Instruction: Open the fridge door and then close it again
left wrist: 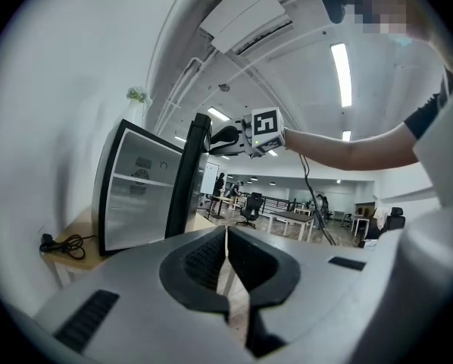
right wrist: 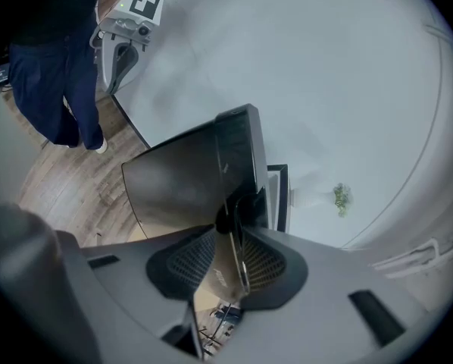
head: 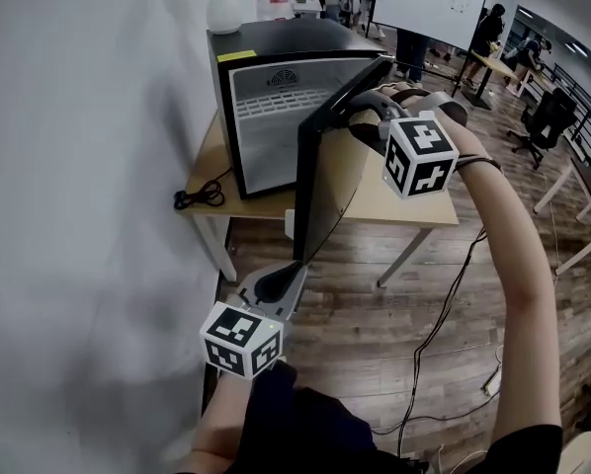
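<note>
The fridge (head: 276,47) on the tabletop (head: 404,205) has its door (head: 320,181) swung half open, with the right claw (right wrist: 228,237) partly open astride the door's far top edge and the left claw (left wrist: 226,237) closed and empty nearer by.

Quantities: one mini fridge (head: 276,39) with one door (head: 325,181); one wooden table (head: 399,205); one white vase (head: 224,3), upper left; one black cable (head: 199,197); two grippers, namely left gripper (head: 292,271) and right gripper (head: 365,117).

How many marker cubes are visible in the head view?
2. One cube is on the right gripper, by the top of the open fridge door. The other cube is on the left gripper, near the door's bottom corner. None seems hidden.
</note>
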### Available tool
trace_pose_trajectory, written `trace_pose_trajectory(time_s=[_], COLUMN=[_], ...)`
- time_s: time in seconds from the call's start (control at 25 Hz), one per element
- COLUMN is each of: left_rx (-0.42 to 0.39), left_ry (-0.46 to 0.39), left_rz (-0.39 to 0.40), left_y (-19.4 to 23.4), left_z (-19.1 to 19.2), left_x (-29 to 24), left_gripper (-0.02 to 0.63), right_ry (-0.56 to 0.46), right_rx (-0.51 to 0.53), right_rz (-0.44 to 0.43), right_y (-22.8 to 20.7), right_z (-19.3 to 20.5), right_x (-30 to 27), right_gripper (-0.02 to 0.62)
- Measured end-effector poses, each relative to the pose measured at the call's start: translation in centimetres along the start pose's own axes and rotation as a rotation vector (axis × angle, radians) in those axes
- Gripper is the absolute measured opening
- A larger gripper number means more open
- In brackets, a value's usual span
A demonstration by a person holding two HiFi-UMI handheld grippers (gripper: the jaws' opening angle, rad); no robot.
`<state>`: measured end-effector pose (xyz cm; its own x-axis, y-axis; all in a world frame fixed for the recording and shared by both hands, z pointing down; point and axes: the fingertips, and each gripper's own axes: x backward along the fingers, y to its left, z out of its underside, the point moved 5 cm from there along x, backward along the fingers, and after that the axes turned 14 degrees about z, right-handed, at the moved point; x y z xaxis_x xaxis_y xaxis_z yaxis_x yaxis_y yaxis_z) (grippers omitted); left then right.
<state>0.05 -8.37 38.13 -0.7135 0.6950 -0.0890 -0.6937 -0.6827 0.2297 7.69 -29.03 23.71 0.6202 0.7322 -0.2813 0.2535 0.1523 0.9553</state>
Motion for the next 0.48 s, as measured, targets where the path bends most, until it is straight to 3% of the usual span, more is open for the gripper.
trace_pose_trajectory(time_s=[0.48], left_rx=[0.022], left_ry=[-0.036], left_rz=[-0.077], left_y=[3.9], left_z=[-1.5], left_x=[2.9], left_gripper=[0.008], right_ry=[0.003], right_rx=[0.018], right_rz=[-0.023], right_y=[-2.1], right_z=[-2.8], right_x=[-5.5], right_gripper=[0.067])
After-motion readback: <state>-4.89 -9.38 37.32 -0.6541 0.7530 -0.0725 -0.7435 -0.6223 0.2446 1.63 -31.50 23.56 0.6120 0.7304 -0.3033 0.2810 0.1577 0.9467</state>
